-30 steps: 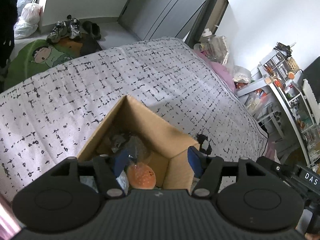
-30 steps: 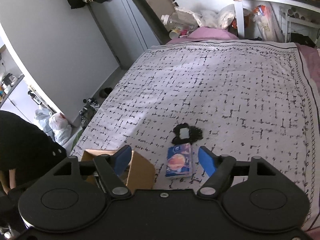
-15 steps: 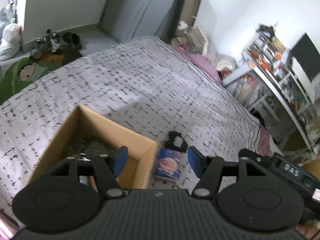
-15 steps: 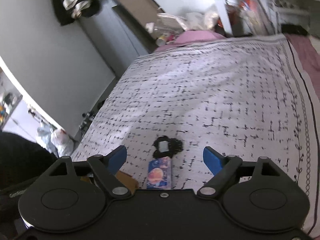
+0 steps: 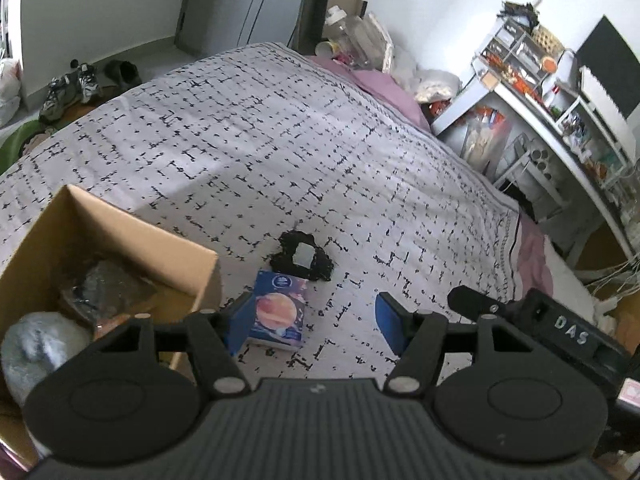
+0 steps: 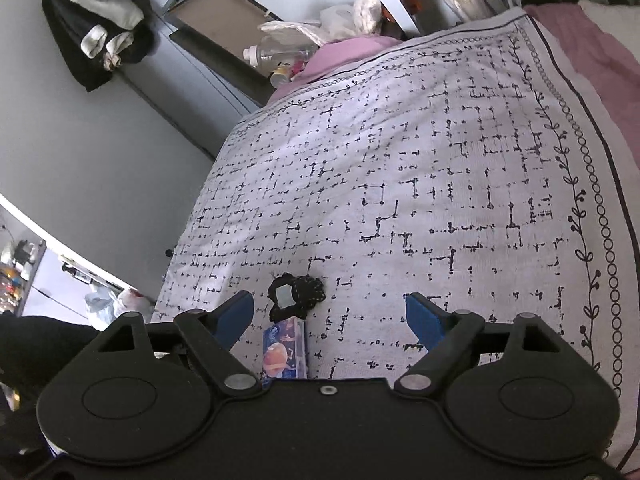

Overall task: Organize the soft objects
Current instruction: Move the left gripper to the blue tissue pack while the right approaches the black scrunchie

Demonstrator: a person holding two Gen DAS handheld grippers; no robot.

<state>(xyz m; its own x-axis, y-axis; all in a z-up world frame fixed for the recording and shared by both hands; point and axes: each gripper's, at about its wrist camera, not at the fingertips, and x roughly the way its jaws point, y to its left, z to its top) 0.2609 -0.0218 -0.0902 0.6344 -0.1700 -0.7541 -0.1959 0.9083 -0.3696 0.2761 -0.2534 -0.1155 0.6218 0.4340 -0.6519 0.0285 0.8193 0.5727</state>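
Both claws have swung from the cardboard box toward the tissue pack on the bed. Left claw and right claw gape empty, ready to collect it.

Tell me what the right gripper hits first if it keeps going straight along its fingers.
Probably the bedspread. The right gripper is open and empty; the black scrunchie and tissue pack lie left of its centre line, though depth is hard to judge.
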